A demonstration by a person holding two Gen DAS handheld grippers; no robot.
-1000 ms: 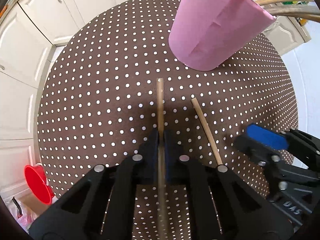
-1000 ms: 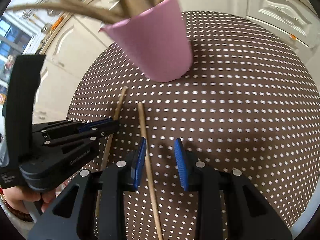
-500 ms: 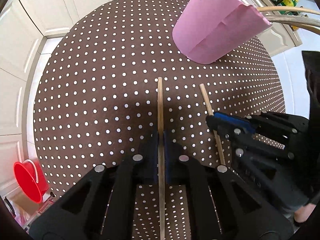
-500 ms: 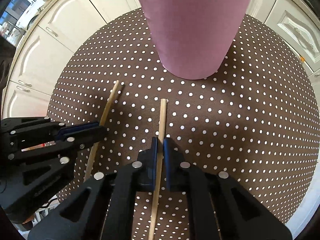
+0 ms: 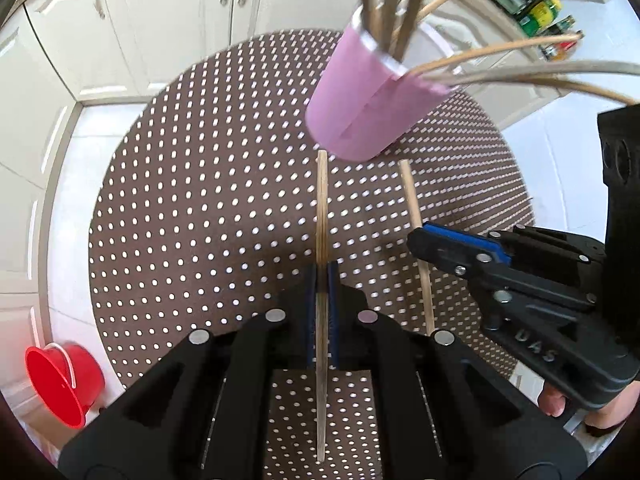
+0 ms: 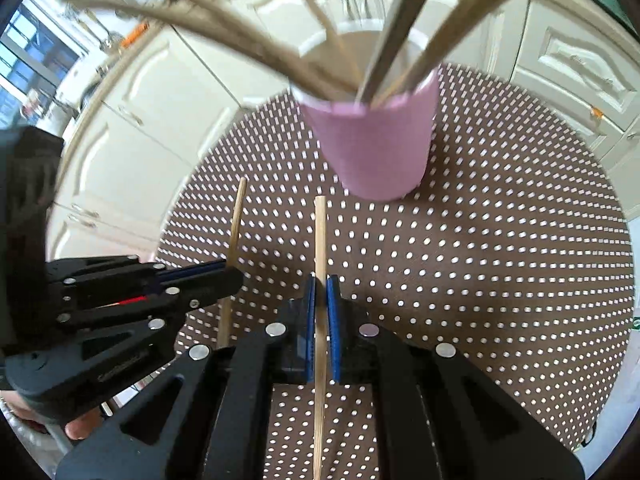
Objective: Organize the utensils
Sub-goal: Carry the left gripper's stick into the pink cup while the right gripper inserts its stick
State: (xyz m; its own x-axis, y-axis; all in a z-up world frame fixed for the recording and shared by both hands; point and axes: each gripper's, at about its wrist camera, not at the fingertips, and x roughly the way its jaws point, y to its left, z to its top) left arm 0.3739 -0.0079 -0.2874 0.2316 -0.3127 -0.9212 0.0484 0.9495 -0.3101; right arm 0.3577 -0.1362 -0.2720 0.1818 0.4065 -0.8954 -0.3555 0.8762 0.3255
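Two hand-held grippers, left [image 5: 321, 276] & right [image 6: 321, 288], angled steeply down, each clamped on a chopstick [image 5: 322, 208], pink cup [image 5: 362, 108] ahead.

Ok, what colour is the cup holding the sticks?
Pink: the cup shows best in the right wrist view, standing on the brown, white-dotted tablecloth.

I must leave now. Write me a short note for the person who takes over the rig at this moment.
Left tool: shut on the left chopstick.
Right tool: shut on the right chopstick.
Both sticks point toward the pink cup, which stands upright on the dotted table and already holds several chopsticks.
Done: both loose sticks are gripped; no other stick shows on the table.
Left: bring each stick over the cup, drop it in, one tool at a time so they do not collide.
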